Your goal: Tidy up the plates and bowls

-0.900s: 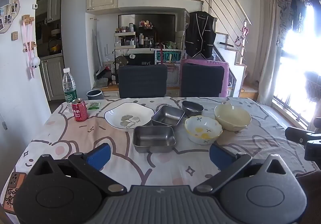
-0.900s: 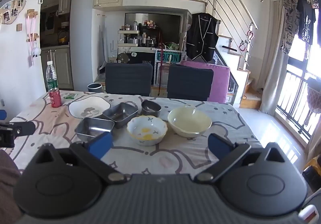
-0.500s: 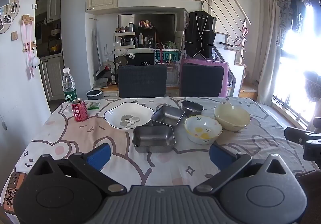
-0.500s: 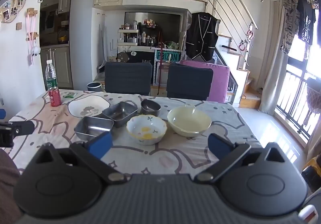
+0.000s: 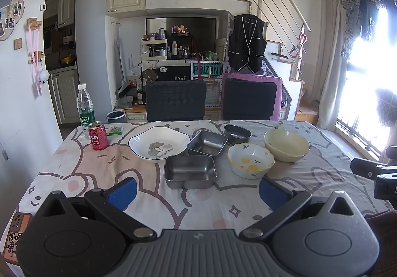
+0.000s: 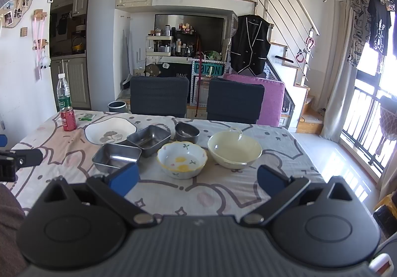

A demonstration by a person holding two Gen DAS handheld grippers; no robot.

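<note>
No shift; both claws [image 5: 197, 189] [image 6: 196, 177] agape.

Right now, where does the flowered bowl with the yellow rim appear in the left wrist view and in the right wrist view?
Left wrist view: the flowered bowl is right of centre, beside the near steel tray.
Right wrist view: the flowered bowl is near the centre, just left of the cream bowl.
Shared landmark: the red can at the table's far left.
</note>
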